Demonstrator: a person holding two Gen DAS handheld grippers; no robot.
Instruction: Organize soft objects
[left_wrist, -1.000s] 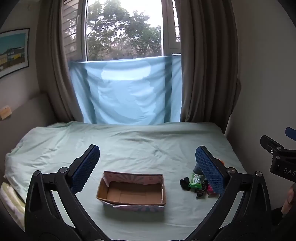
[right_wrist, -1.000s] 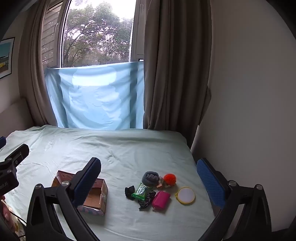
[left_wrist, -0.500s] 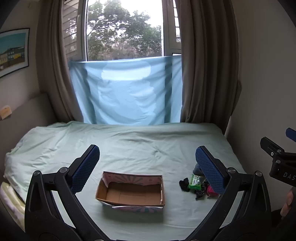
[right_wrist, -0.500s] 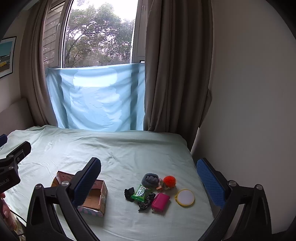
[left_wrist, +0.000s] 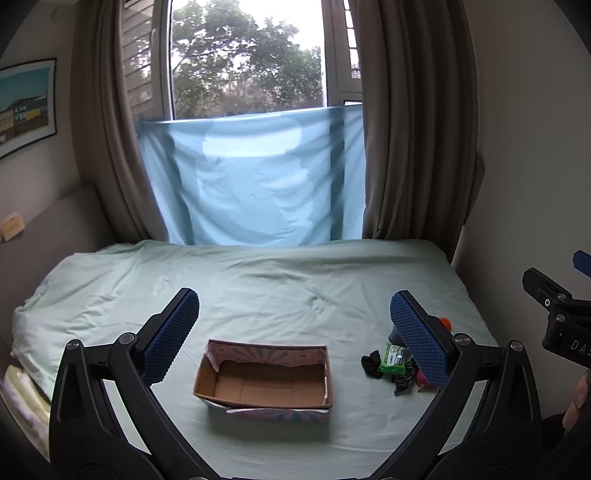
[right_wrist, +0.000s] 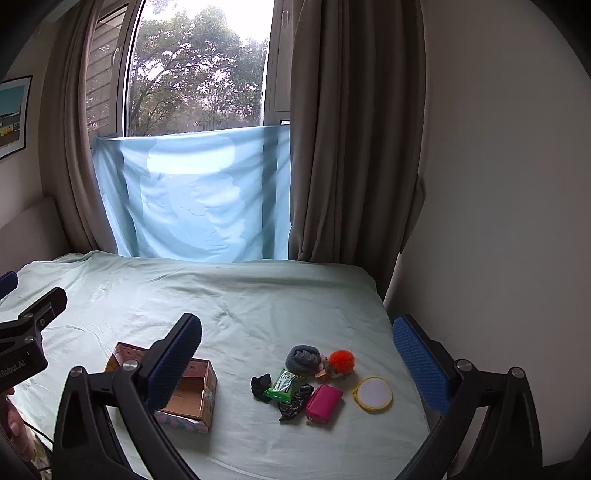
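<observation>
On the pale green bedsheet (right_wrist: 258, 306), an open cardboard box (left_wrist: 264, 380) lies left of clustered soft items: grey rolled sock (right_wrist: 303, 358), orange pompom (right_wrist: 341, 360), green wipes pack (right_wrist: 284, 384), pink pouch (right_wrist: 325, 402). Left gripper (left_wrist: 295, 332) and right gripper (right_wrist: 299, 354) hover above, jaws spread wide, holding nothing.

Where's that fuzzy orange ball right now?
In the right wrist view the orange pompom lies on the bed, at the far right of the pile, just right of the rolled grey sock and behind the round yellow-rimmed pouch.
</observation>
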